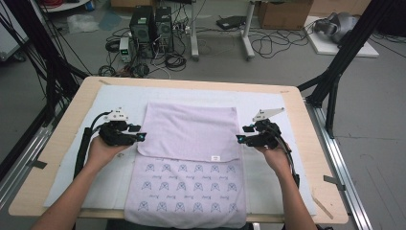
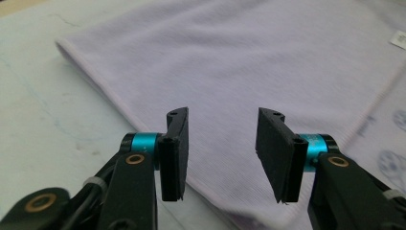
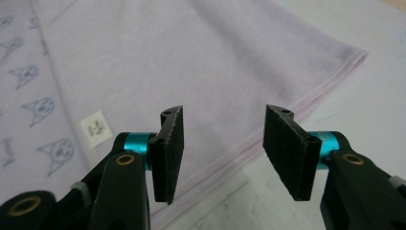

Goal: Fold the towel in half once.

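A lilac towel (image 1: 190,143) lies on the table, its far part folded back over the printed near part. A small white label (image 1: 215,157) sits at the fold's near right corner. My left gripper (image 1: 142,137) hovers at the folded layer's left edge, jaws open and nothing between them; the towel (image 2: 230,72) lies just beyond its pads (image 2: 174,153). At the right edge my right gripper (image 1: 238,139) is open too, over the towel's hem (image 3: 287,108), with the label (image 3: 97,128) to its left.
A white mat (image 1: 115,96) covers the wooden table (image 1: 62,143) under the towel. Black frame legs (image 1: 335,72) stand at both sides. Computers and cables (image 1: 153,33) lie on the floor beyond the far edge.
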`<state>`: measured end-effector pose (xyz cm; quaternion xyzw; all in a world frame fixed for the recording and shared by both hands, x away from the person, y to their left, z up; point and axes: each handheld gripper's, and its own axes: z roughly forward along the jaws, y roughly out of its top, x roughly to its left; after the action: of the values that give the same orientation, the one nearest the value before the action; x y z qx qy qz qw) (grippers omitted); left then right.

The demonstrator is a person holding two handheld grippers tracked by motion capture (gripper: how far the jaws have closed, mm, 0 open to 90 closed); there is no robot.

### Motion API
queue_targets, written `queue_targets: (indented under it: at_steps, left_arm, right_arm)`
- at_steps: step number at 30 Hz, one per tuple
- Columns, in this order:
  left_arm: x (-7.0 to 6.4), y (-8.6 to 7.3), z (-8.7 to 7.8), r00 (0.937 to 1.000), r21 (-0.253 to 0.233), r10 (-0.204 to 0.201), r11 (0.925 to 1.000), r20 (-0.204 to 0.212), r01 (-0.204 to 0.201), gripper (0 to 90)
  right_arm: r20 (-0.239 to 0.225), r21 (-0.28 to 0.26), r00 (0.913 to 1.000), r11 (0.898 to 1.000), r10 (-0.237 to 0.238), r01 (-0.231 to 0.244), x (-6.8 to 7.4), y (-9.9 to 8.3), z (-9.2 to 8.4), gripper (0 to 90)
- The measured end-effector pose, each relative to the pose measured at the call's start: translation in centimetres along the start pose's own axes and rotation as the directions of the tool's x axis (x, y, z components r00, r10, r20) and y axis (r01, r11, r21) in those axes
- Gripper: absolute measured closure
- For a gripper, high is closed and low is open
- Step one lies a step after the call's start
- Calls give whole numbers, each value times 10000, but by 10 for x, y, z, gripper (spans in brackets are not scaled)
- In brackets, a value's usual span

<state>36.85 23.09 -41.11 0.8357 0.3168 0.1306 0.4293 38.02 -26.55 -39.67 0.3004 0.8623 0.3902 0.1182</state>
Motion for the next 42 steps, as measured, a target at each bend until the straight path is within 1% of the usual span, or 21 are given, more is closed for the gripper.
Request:
queue_targets:
  at_steps: [3, 5, 6, 7, 9, 10, 13, 15, 19, 21, 23, 25, 27, 29, 30, 32, 34, 35, 37, 40, 42]
  left_arm:
    - [-8, -7, -5, 9997, 119, 208, 9997, 131, -210, 550]
    - [-12, -13, -7, 9995, 92, 292, 9995, 129, -294, 548]
    - [-13, -16, -7, 9995, 117, 301, 9995, 121, -302, 549]
    - [-14, -18, -6, 9995, 145, 293, 9995, 108, -295, 549]
    - [-15, -22, -4, 9995, 193, 250, 9995, 216, -255, 553]
    - [-15, -24, -3, 9995, 196, 224, 9995, 232, -229, 555]
    - [-16, -26, 2, 9991, 253, 239, 9994, 358, -248, 567]
    - [-17, -27, 5, 9985, 488, 295, 9983, 455, -317, 596]
    - [-20, -30, 11, 9976, 834, 374, 9956, 587, -422, 598]
    - [-21, -30, 13, 9978, 881, 469, 9948, 471, -509, 598]
    - [-23, -30, 13, 9974, 952, 667, 9931, 279, -691, 635]
    - [-25, -30, 13, 9970, 972, 772, 9922, 110, -779, 651]
    - [-26, -31, 12, 9964, 848, 843, 9929, -65, -835, 678]
    - [-25, -36, 12, 9974, 526, 682, 9964, -216, -670, 734]
    - [-24, -37, 11, 9981, 505, 576, 9971, -216, -565, 768]
    - [-23, -36, 10, 9982, 561, 553, 9970, -240, -539, 811]
    - [-25, -35, 11, 9973, 619, 635, 9962, -380, -611, 826]
    - [-26, -34, 11, 9967, 654, 684, 9957, -446, -654, 833]
    - [-27, -33, 11, 9960, 688, 731, 9952, -510, -695, 843]
    - [-28, -32, 10, 9956, 594, 725, 9959, -597, -689, 849]
    - [-28, -31, 9, 9976, 325, 515, 9982, -458, -500, 851]
  right_arm:
    - [-196, -35, 9998, 10000, -49, 48, 8, -9, -2, 486]
    - [-358, 363, 9993, 9993, -67, 80, 12, -11, 0, 471]
    - [-446, 437, 9990, 9990, -98, 118, 13, -12, 0, 474]
    - [-530, 407, 9985, 9990, -136, 158, 16, -12, 0, 478]
    - [-414, 171, 9979, 9986, -490, 498, 23, -13, -2, 489]
    - [-442, 116, 9980, 9988, -460, 466, 24, -14, -1, 489]
    - [-510, 92, 9977, 9989, -447, 453, 28, -19, 4, 502]
    - [-653, 239, 9966, 9984, -502, 518, 30, -21, 10, 503]
    - [-755, 367, 9960, 9980, -488, 517, 34, -27, 21, 515]
    - [-819, 527, 9957, 9974, -444, 488, 35, -30, 25, 526]
    - [-763, 745, 9954, 9951, -587, 644, 37, -31, 28, 548]
    - [-688, 771, 9949, 9939, -739, 791, 38, -31, 28, 579]
    - [-667, 776, 9957, 9946, -643, 694, 39, -32, 29, 608]
    - [-764, 646, 9959, 9965, -482, 532, 36, -33, 29, 637]
    - [-758, 577, 9964, 9974, -388, 432, 35, -34, 29, 665]
    - [-727, 477, 9971, 9985, -242, 277, 34, -35, 29, 711]
    - [-579, 128, 9973, 9988, -461, 469, 34, -40, 28, 770]
    - [-708, 62, 9972, 9996, -261, 266, 34, -42, 28, 787]
    - [-787, 89, 9968, 9998, -165, 172, 32, -42, 26, 842]
    - [-636, 156, 9973, 9991, -371, 382, 36, -40, 25, 861]
    - [-663, 58, 9971, 9993, -368, 373, 36, -39, 24, 866]
